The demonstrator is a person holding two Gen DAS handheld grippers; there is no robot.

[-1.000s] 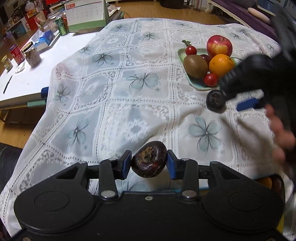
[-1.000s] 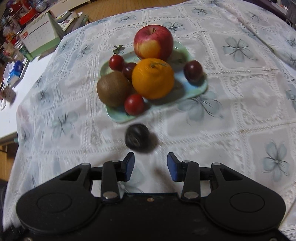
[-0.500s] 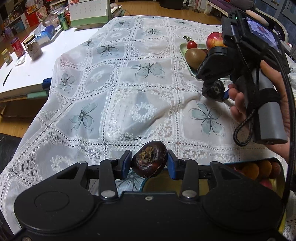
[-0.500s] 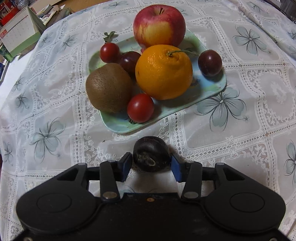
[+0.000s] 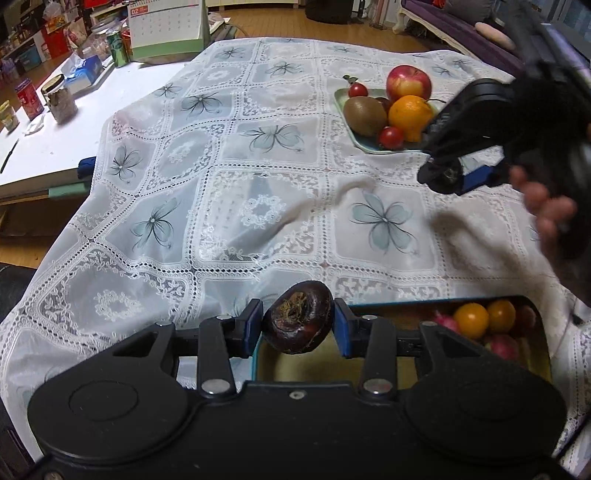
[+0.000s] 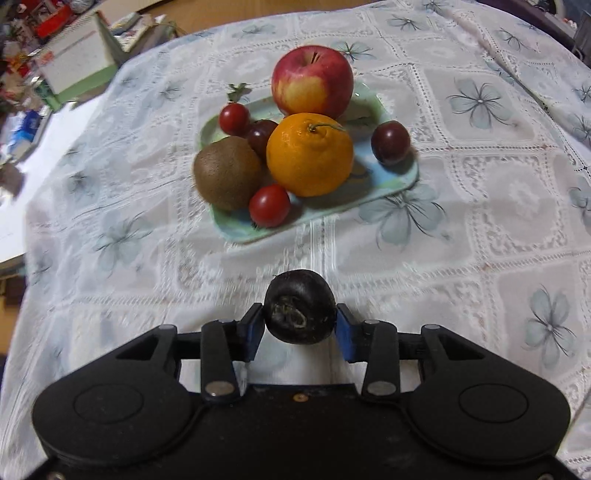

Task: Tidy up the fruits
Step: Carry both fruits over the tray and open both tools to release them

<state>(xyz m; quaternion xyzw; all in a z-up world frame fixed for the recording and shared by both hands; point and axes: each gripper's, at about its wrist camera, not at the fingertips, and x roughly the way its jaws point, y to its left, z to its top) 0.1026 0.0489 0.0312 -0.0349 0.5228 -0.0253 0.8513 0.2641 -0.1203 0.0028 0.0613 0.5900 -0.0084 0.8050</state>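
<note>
My left gripper [image 5: 297, 326] is shut on a dark brown water chestnut [image 5: 298, 316], held over the near edge of a tin box [image 5: 543, 325] with small orange and red fruits. My right gripper [image 6: 299, 325] is shut on a second dark water chestnut [image 6: 300, 312], lifted above the cloth in front of a pale green plate [image 6: 400, 181]. The plate holds an apple [image 6: 313, 81], an orange [image 6: 309, 154], a kiwi [image 6: 226, 172], cherry tomatoes [image 6: 269, 205] and dark round fruits [image 6: 390, 142]. The right gripper also shows in the left wrist view [image 5: 452, 177].
A lace flower tablecloth [image 5: 258, 192] covers the table. At the far left a white desk [image 5: 48, 144] carries jars, cans, a tissue pack and a desk calendar [image 5: 166, 26]. A sofa stands at the far right.
My right gripper closed on the second water chestnut that lay before the plate and lifted it off the cloth. My left gripper kept its chestnut and drew back a little.
</note>
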